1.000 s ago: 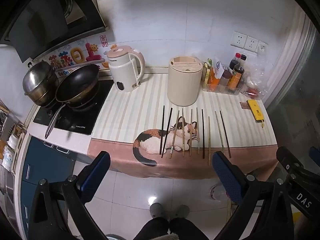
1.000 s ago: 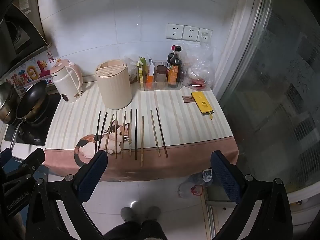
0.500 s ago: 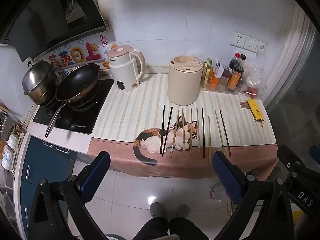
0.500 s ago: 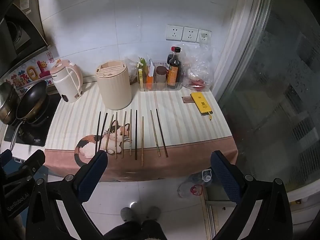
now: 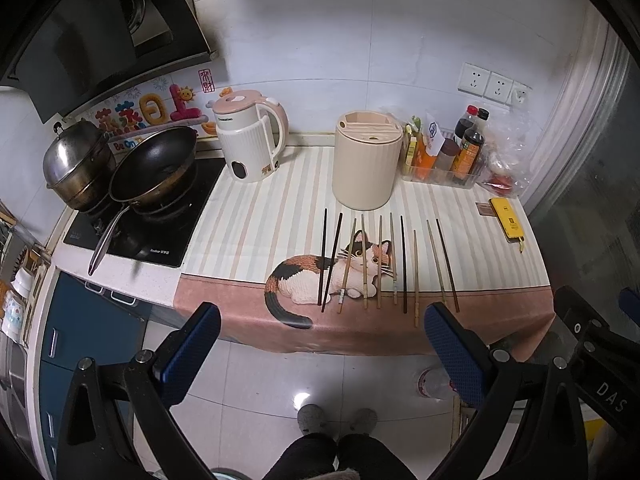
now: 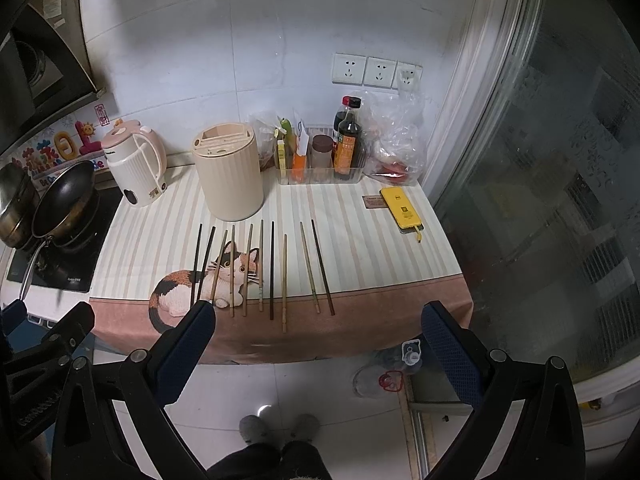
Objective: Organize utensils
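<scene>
Several loose chopsticks [image 5: 404, 264] [image 6: 272, 268], some dark and some bamboo, lie side by side on the striped cat-print cloth [image 5: 260, 224] [image 6: 360, 240]. A cream cylindrical utensil holder [image 5: 366, 160] [image 6: 228, 174] with slots in its lid stands just behind them. My left gripper [image 5: 320, 340] is open and empty, held in front of the counter edge, above the floor. My right gripper [image 6: 318, 336] is open and empty, also short of the counter edge. Part of the other gripper shows at the edge of each view.
A pink-and-white kettle [image 5: 250, 142] [image 6: 136, 168] stands left of the holder. A black wok [image 5: 154, 164] and a steel pot [image 5: 78, 164] sit on the hob. A tray of sauce bottles [image 5: 444, 156] [image 6: 324, 156] and a yellow phone [image 5: 507, 220] [image 6: 402, 210] are at right. A glass door [image 6: 540, 180] bounds the right side.
Both views have shifted very slightly; the counter sits a touch higher in frame. Both grippers stay open and nothing on the counter has moved.
</scene>
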The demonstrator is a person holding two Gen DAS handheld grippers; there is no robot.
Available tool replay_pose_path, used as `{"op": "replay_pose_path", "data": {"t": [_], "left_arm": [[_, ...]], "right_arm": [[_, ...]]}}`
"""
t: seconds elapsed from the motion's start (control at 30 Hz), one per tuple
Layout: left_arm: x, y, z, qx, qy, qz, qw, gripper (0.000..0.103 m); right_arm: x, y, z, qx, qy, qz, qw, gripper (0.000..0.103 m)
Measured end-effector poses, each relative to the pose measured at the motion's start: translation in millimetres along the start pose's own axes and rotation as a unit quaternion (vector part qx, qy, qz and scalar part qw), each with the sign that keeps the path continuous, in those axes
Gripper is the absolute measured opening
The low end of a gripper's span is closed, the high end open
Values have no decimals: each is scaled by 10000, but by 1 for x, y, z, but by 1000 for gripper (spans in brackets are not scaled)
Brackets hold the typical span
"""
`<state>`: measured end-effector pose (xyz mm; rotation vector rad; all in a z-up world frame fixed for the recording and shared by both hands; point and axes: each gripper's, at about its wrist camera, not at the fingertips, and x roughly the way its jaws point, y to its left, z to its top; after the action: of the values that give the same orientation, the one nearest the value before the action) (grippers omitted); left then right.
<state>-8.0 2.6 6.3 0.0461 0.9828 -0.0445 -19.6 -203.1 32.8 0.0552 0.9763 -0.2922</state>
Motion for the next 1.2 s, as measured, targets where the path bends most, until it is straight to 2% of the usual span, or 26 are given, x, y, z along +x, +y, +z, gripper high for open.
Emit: {"op": "replay_pose_path", "data": {"t": [1.2], "left_arm": [[-4,5,5,-40,-66,-30,10000,103]], "right_arm": [[3,5,-2,-102,52,18,9999,103]]}}
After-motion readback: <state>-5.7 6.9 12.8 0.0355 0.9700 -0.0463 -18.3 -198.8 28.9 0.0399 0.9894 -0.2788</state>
